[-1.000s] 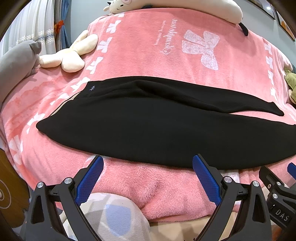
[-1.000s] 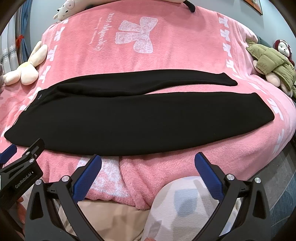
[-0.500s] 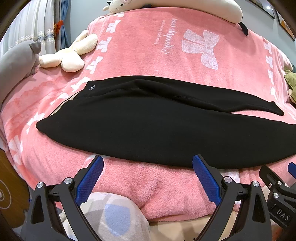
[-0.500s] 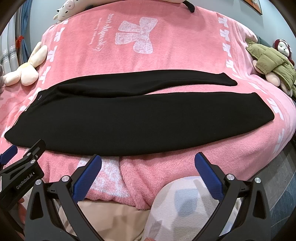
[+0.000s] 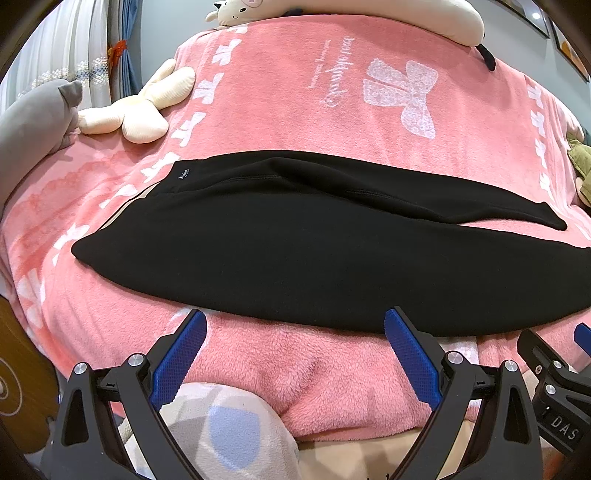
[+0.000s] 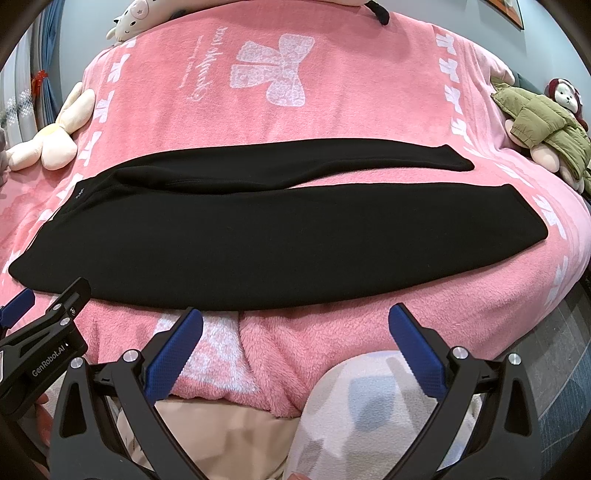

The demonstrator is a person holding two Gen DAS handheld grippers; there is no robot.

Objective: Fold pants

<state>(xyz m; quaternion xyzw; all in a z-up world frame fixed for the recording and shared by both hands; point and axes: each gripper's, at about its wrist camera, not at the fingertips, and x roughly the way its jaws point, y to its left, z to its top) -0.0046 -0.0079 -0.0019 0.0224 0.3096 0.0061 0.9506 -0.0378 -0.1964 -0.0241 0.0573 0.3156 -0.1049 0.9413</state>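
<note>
Black pants (image 5: 295, 243) lie flat across a pink blanket (image 5: 295, 96), waist at the left, both legs stretched to the right; they also show in the right wrist view (image 6: 229, 236). My left gripper (image 5: 295, 325) is open and empty, hovering just short of the pants' near edge below the waist end. My right gripper (image 6: 295, 321) is open and empty, just short of the near edge at mid-leg. The far leg (image 6: 332, 162) lies slightly apart from the near one.
A cream plush toy (image 5: 140, 110) lies at the left, a long white plush (image 5: 332, 7) at the bed's head, and a doll in a green jacket (image 6: 543, 122) at the right. The bed edge drops off just below the grippers. A grey cushion (image 5: 33, 122) sits far left.
</note>
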